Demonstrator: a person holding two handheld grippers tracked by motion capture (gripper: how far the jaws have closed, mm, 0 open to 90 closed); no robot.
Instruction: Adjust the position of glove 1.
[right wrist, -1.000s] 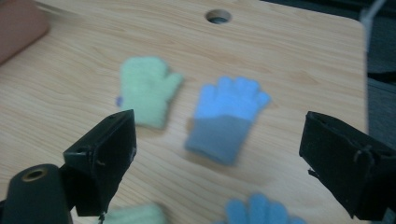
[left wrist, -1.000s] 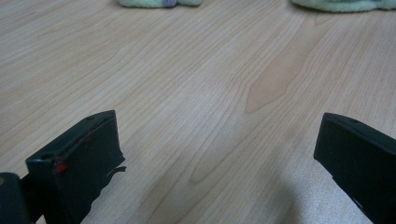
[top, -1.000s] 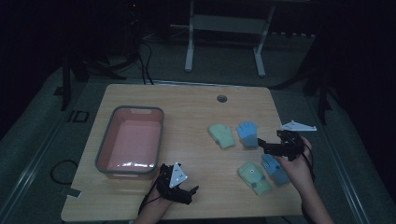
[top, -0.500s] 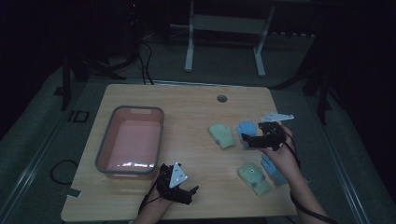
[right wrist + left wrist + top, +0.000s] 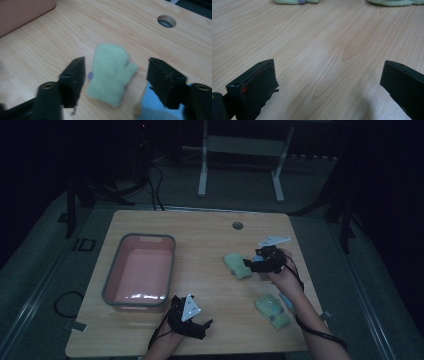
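Dim room, dark floor all round; light wooden table (image 5: 200,235) with a cable hole (image 5: 237,225) at its far edge.

Nearest: left gripper (image 5: 202,326) parked at the table's near edge, just in front of the pink tub (image 5: 172,265). Jaws spread wide, nothing between them, only bare wood in the left gripper view. A second green mitten (image 5: 272,310) lies near the right forearm, with something blue just beside it, too dark to identify.

Further out: right gripper (image 5: 116,75) hovers over the green mitten (image 5: 111,72), jaws released and wide, straddling it, not touching as far as I can tell. The mitten sits mid-table, right of the tub and well apart from it; in the high view it's at (image 5: 237,265), gripper at (image 5: 248,264).

Mitten: pale green, fluffy fleece, lying flat, thumb sticking out to one side, small purple tag on the opposite edge. Soft, so likely to bunch up and droop once lifted.

Step in hand, my read: pick up this mitten. To do it well:
- drop straight down, keep the jaws either side of the palm, not the thumb
- press into the fleece until the tips meet the wood, then close, so it pinches a fold
- keep clear of the blue piece (image 5: 160,105) at the right jaw so only one item comes up
- lift slowly, check it hangs free before heading off
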